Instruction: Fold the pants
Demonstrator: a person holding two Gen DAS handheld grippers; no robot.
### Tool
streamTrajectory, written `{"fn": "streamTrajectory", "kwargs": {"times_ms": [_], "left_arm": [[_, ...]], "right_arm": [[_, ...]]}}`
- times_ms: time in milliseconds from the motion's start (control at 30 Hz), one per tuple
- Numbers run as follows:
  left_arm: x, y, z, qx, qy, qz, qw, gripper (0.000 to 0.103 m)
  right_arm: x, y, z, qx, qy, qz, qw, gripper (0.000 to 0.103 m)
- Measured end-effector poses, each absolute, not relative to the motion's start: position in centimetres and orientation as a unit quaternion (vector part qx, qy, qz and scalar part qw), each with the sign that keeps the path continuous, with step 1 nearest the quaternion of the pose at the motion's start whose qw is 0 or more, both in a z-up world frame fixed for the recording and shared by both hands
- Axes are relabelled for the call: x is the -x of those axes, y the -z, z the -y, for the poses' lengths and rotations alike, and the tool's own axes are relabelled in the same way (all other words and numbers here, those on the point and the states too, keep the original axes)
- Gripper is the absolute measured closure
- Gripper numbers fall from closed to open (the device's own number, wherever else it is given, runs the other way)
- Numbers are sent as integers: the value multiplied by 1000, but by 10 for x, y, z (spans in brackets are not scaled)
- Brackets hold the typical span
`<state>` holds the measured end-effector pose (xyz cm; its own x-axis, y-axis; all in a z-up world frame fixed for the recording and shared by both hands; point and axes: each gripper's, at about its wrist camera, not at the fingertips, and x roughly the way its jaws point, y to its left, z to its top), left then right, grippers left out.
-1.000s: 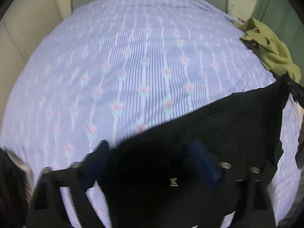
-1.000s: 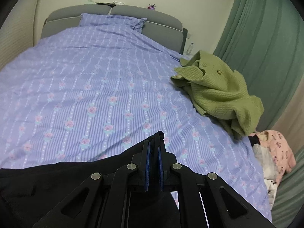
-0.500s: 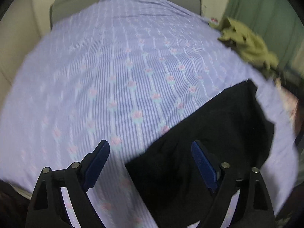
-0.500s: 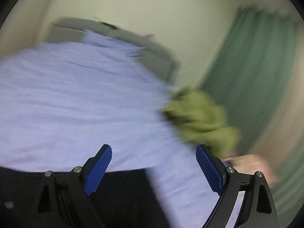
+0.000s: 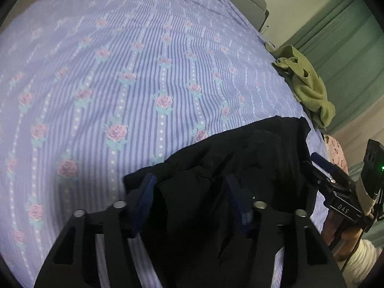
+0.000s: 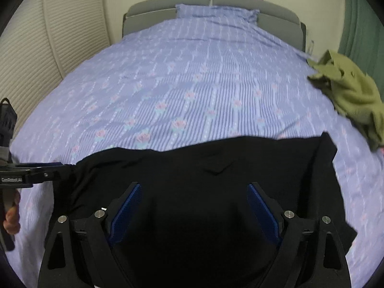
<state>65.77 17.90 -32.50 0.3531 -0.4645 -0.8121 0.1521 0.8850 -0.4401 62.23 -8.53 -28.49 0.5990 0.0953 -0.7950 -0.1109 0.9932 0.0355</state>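
Left gripper [image 5: 189, 192]: lower centre of the left wrist view, jaws partly spread and just now closing in, a bunched fold of the black pants [image 5: 240, 163] between the blue pads; whether the pads press the cloth cannot be told.

Right gripper [image 6: 193, 206]: lower centre of the right wrist view, jaws spread wide after just opening, poised above the pants [image 6: 216, 168], pads not pressing the cloth.

Pants: one pair, black, spread across the lower part of both views on the near end of the bed, top edge running about level across mid-frame in the right wrist view.

Bedspread [image 6: 192, 84]: one, lilac-striped with pink roses, filling the middle of each view.

Olive-green garment [image 6: 352, 96]: one, crumpled at the right edge of the bed, apart from the pants.

Pillow [image 6: 216, 12]: one, upper centre, against the grey headboard [image 6: 276, 15].

Green curtain [image 5: 348, 48]: upper right.

Nothing lies between either gripper and the pants.
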Motion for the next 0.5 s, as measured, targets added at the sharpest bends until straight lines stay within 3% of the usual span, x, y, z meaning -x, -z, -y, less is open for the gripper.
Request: {"fn": "streamTrajectory", "kwargs": {"times_ms": [100,133,233,367,500], "left_arm": [[-658,330,-177,125,167,-538,816,67],[-656,327,-177,120,163,-534,821,82],[-647,314,-177,109,152,-511,839,88],[-647,304,-192,134,127,-488,853,89],[-654,323,-196,114,101,-513,845,88]], "right_arm": [[-624,293,81,-4,-65,-460,886,23],[-625,296,78,-2,-64,-464,884,24],[-631,304,73,-3,-69,-472,879,27],[-646,315,55,12,-77,-478,875,28],[-667,325,43,45,-71,-483,871,28]]}}
